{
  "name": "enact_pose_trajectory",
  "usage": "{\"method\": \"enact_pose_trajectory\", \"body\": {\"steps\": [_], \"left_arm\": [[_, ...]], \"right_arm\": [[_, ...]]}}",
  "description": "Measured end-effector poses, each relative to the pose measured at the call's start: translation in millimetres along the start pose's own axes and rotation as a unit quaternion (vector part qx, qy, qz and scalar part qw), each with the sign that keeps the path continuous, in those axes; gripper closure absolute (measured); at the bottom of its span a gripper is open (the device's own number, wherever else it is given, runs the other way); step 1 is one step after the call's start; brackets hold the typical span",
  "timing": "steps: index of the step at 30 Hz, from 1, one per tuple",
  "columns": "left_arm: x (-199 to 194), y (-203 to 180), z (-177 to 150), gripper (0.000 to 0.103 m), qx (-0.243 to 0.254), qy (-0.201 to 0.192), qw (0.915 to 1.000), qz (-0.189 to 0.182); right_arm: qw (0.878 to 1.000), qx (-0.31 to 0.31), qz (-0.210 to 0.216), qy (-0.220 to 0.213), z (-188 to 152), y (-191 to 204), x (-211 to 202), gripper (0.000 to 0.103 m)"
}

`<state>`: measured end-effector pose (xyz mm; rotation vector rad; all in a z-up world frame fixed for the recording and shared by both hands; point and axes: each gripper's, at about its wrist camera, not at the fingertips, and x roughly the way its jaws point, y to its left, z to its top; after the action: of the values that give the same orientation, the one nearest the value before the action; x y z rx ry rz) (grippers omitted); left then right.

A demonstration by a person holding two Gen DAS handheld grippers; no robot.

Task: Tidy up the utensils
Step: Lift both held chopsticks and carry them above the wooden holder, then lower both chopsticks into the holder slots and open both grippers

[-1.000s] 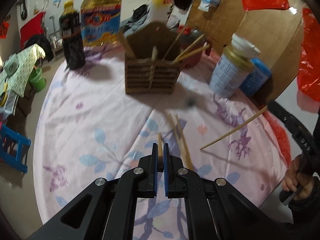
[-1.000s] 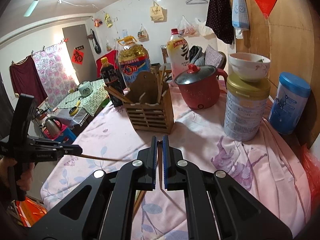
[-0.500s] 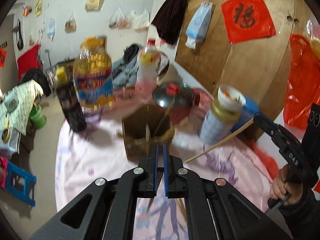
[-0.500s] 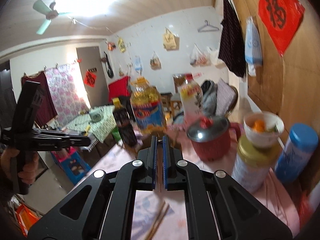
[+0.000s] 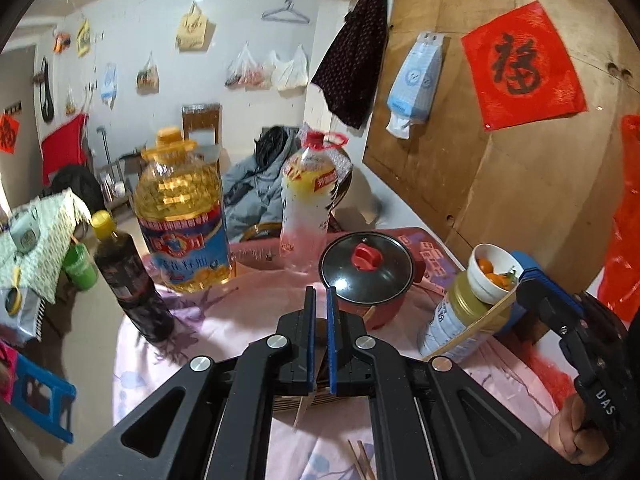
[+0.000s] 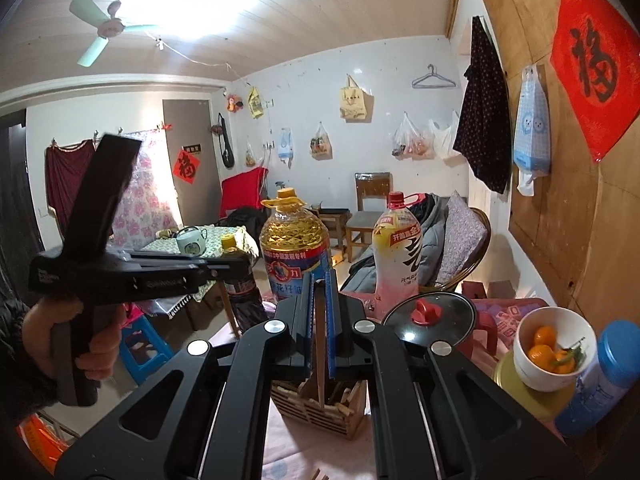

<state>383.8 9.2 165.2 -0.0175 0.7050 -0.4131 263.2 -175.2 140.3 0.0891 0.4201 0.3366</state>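
My left gripper (image 5: 319, 300) is shut on a chopstick whose lower end (image 5: 302, 412) hangs below the fingers, over the wooden utensil holder (image 5: 320, 400), which is mostly hidden under the gripper. My right gripper (image 6: 319, 284) is shut on a chopstick (image 6: 320, 360) that points down into the slatted wooden utensil holder (image 6: 320, 408). In the left wrist view the right gripper (image 5: 532, 284) shows at the right with its chopstick (image 5: 472, 328). The left gripper (image 6: 224, 270) shows at the left of the right wrist view. A pair of loose chopsticks (image 5: 362, 462) lies on the tablecloth.
On the table stand an oil jug (image 5: 182, 216), a dark sauce bottle (image 5: 128, 280), a drink bottle (image 5: 306, 204), a red pot with a lid (image 5: 368, 272), a tin with a bowl of oranges (image 6: 550, 348) on it, and a blue-lidded jar (image 6: 600, 380).
Both grippers have lifted from near the tablecloth, each with a chopstick, and tilted upward. They now sit over the utensil holder, the chopsticks pointing down at it.
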Motion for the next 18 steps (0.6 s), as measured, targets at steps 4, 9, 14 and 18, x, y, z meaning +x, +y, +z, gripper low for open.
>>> {"method": "enact_pose_trajectory", "body": {"steps": [4,9,14,18], "left_arm": [[17,10,4,0.099,-0.01,0.006,0.9999,-0.009],[18,17,16,0.099,-0.015,-0.008,0.9997,-0.017],[34,11,-14,0.099,-0.014,0.024,0.9985,-0.047],[50,-9,-72,0.094,0.03,0.062,0.9942,-0.083]], "right_arm": [[1.0,0.0,0.0,0.004,3,-2,16,0.097],[1.0,0.003,-0.002,0.011,2,-6,33,0.097],[1.0,0.015,-0.001,0.023,-5,-11,43,0.097],[1.0,0.017,-0.001,0.023,-4,-15,45,0.097]]}}
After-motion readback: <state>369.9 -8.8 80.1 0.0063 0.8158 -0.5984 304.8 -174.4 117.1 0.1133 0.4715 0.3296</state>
